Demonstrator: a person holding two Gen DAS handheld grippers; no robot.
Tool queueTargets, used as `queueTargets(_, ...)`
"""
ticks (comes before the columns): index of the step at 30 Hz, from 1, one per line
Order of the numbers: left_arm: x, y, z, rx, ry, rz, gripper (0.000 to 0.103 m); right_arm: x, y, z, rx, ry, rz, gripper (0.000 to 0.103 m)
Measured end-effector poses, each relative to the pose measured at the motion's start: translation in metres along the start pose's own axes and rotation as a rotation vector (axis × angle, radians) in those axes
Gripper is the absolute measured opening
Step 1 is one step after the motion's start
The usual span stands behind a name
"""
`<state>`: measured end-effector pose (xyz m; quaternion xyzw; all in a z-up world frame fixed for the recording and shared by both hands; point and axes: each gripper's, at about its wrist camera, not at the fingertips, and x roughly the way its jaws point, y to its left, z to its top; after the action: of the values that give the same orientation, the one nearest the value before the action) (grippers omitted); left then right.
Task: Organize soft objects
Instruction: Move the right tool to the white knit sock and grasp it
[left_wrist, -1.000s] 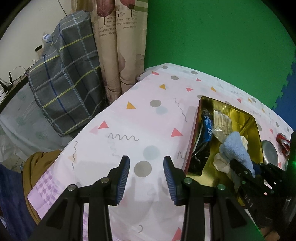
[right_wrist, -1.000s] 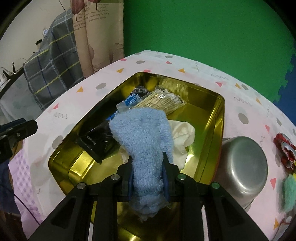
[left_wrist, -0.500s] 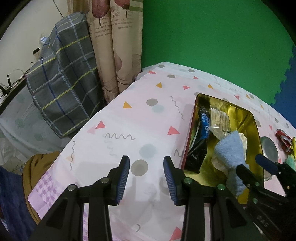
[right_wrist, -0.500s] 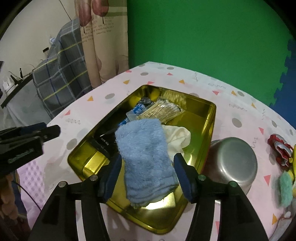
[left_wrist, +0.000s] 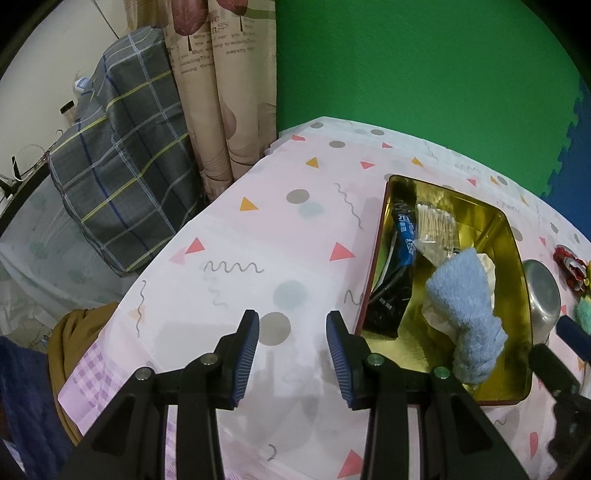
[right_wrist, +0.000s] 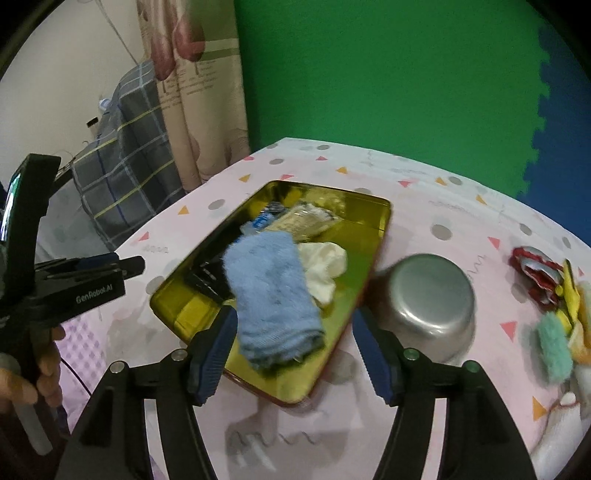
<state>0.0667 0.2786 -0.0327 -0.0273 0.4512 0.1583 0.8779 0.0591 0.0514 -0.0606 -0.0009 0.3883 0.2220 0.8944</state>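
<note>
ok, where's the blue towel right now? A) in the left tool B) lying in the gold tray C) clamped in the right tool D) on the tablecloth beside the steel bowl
B: the blue towel lies in the gold tray, draped over other items; the right tool is open, pads clear of it.

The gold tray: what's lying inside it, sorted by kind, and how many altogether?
Cloths: 2, blue towel and cream cloth
Cotton swab packs: 1
Dark packets: 2, blue-labelled and black
Total: 5 in the gold tray
</note>
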Motion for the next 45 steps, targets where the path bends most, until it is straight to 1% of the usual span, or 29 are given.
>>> queueTargets(6, 0.002, -0.003, -0.002, 0.014, 0.002, 0.007, 0.039, -0.017, -0.034, -0.012, 0.054, -0.011, -0.049, 0.062)
queueTargets(11, 0.003, -0.007, -0.004, 0.03, 0.003, 0.013, 0.039, -0.038, -0.069, -0.026, 0.087, -0.02, -0.121, 0.062)
queueTargets(17, 0.003, -0.014, -0.006, 0.051, 0.0, 0.015, 0.039, -0.071, -0.125, -0.05, 0.157, -0.019, -0.232, 0.062)
queueTargets(23, 0.004, -0.024, -0.009, 0.084, 0.0, 0.018, 0.039, -0.094, -0.172, -0.077, 0.236, -0.002, -0.318, 0.063)
queueTargets(26, 0.002, -0.029, -0.01, 0.1, -0.005, 0.015, 0.038, -0.1, -0.19, -0.09, 0.258, 0.012, -0.357, 0.063)
queueTargets(28, 0.002, -0.032, -0.012, 0.11, -0.008, 0.016, 0.039, -0.102, -0.199, -0.097, 0.273, 0.02, -0.371, 0.063)
queueTargets(31, 0.001, -0.036, -0.013, 0.122, -0.009, 0.013, 0.039, -0.103, -0.213, -0.108, 0.294, 0.039, -0.393, 0.067)
queueTargets(35, 0.002, -0.04, -0.014, 0.134, -0.008, 0.009, 0.039, -0.098, -0.223, -0.117, 0.303, 0.062, -0.408, 0.067)
queueTargets(37, 0.001, -0.042, -0.015, 0.141, -0.008, 0.006, 0.039, -0.094, -0.227, -0.12, 0.308, 0.066, -0.411, 0.069)
queueTargets(38, 0.001, -0.043, -0.015, 0.144, -0.009, 0.004, 0.039, -0.093, -0.229, -0.121, 0.308, 0.069, -0.416, 0.073)
queueTargets(45, 0.001, -0.052, -0.018, 0.174, -0.015, 0.005, 0.039, -0.075, -0.242, -0.125, 0.317, 0.091, -0.428, 0.075)
